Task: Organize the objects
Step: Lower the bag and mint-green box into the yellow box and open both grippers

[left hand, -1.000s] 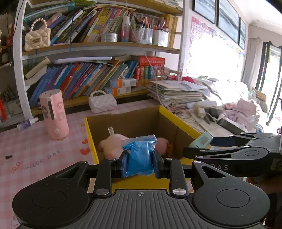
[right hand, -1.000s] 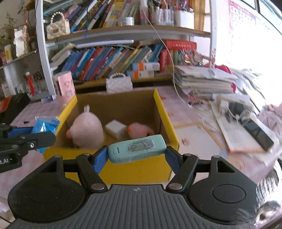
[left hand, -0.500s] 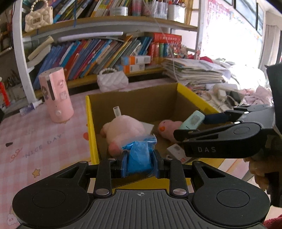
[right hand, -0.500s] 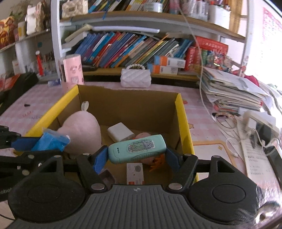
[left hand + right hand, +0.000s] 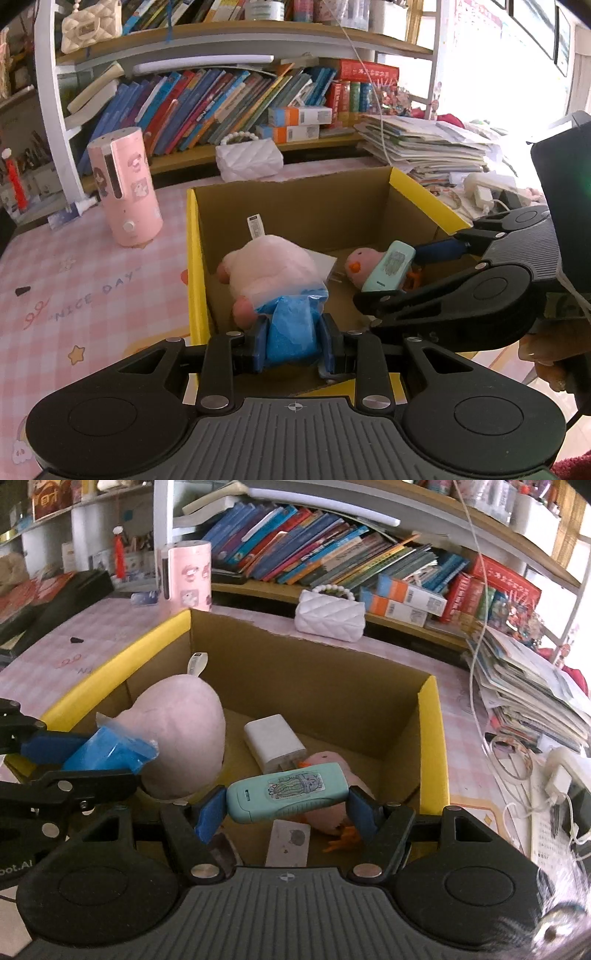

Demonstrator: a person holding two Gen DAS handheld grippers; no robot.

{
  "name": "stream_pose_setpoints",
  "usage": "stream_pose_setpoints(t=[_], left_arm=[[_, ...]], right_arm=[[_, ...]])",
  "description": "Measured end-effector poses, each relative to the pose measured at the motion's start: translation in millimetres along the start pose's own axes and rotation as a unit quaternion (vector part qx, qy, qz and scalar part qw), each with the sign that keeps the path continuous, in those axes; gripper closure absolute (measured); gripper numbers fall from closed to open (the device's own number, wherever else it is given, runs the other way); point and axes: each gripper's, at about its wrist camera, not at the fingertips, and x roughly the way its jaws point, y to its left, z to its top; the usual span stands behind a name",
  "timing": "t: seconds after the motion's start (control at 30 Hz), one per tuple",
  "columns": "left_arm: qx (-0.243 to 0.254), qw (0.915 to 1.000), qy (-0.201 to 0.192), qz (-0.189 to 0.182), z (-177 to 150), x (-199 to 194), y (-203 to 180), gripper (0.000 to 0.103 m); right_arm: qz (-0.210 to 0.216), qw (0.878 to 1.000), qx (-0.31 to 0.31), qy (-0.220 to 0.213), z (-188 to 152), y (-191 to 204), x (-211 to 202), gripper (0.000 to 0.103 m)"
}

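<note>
A yellow-rimmed cardboard box (image 5: 432, 716) is seen on a pink checked desk (image 5: 74, 280); both grippers are held over its near edge. A crinkly blue plastic packet (image 5: 291, 332) is pinched between the fingers of the left gripper (image 5: 293, 345); a mint-green oblong device with a cactus sticker (image 5: 288, 792) is clamped end to end by the fingers of the right gripper (image 5: 286, 806). Inside the box lie a large pink plush (image 5: 177, 738), a white charger block (image 5: 275, 744), a small pink duck plush (image 5: 360, 266) and a flat card (image 5: 288, 843). The grippers are close together, so a collision could be caused by lowering both at once; the device, gripped only at its ends, could pivot and slip; if dropped from height, it could strike the charger; the soft packet could snag on the plush.
</note>
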Motion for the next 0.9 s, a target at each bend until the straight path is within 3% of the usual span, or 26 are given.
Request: stream_pose_setpoints(t=[0.43, 0.9], left_arm=[[-0.007, 0.9998, -0.007, 0.019, -0.8, 1.0, -1.4, 0.073], [-0.026, 0.9973, -0.065, 0.025, -5.2, -41.7, -2.3, 0.029]], right_arm=[[0.036, 0.998, 0.025, 0.034, 2.9, -5.3, 13.8, 0.035], [0.023, 0.998, 0.057, -0.009, -5.3, -3.0, -14.8, 0.035]])
